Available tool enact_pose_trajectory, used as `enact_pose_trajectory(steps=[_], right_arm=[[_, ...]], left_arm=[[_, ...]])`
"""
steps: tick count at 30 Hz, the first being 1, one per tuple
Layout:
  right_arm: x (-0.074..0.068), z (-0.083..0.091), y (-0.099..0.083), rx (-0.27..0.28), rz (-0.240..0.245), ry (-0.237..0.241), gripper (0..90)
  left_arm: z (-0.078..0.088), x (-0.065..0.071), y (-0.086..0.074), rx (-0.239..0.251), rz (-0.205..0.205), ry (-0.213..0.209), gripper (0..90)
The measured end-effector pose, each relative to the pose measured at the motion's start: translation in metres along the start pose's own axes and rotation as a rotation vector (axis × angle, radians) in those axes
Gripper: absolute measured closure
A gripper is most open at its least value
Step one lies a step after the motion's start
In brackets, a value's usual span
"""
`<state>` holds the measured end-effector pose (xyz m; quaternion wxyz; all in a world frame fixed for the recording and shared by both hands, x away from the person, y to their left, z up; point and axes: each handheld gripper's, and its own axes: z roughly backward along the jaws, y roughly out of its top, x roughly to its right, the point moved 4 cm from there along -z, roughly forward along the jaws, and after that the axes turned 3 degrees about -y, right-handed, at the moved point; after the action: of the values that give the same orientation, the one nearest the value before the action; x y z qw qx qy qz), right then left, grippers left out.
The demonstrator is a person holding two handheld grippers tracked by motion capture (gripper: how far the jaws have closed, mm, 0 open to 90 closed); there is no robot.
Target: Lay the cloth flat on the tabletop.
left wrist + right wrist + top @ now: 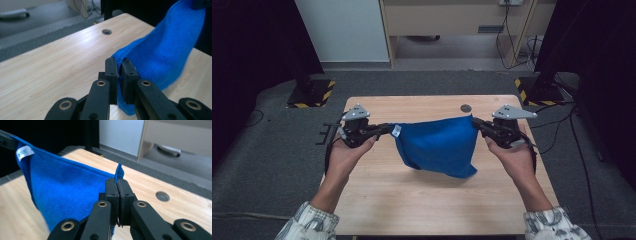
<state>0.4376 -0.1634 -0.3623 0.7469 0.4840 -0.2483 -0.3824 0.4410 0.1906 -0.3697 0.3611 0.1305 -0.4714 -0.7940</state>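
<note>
Both grippers, left (pixel 384 129) and right (pixel 476 123), pinch blue microfiber towel (pixel 437 145) corners; white tag at 9 o'clock, lower folds blurred.

Your sleeves (pixel 309 220): pale, patterned cuffs. Left tongs (pixel 384 129) and right tongs (pixel 477 124): black linkage arms, brass-ringed pivots, grey three-cornered top plates, black trailing cables.
</note>
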Motion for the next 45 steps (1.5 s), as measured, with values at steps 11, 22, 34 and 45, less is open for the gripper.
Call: enact_pose_trajectory(steps=[11, 22, 34, 45], right_arm=[[0.035, -0.074, -0.031, -0.106, -0.064, -0.048, 88.6], [0.065, -0.123, -0.046, -0.176, -0.147, -0.091, 88.6], [0.091, -0.154, -0.062, -0.232, -0.144, -0.242, 41.0], [0.075, -0.124, -0.077, -0.258, -0.099, -0.205, 30.3]], left_arm=[[-0.073, -0.040, -0.014, -0.152, 0.062, 0.026, 84.8], [-0.119, -0.074, -0.019, -0.169, 0.142, 0.049, 84.8], [-0.159, -0.091, -0.023, -0.159, 0.158, 0.111, 63.4], [-0.131, -0.063, -0.033, -0.166, 0.094, 0.122, 50.2]])
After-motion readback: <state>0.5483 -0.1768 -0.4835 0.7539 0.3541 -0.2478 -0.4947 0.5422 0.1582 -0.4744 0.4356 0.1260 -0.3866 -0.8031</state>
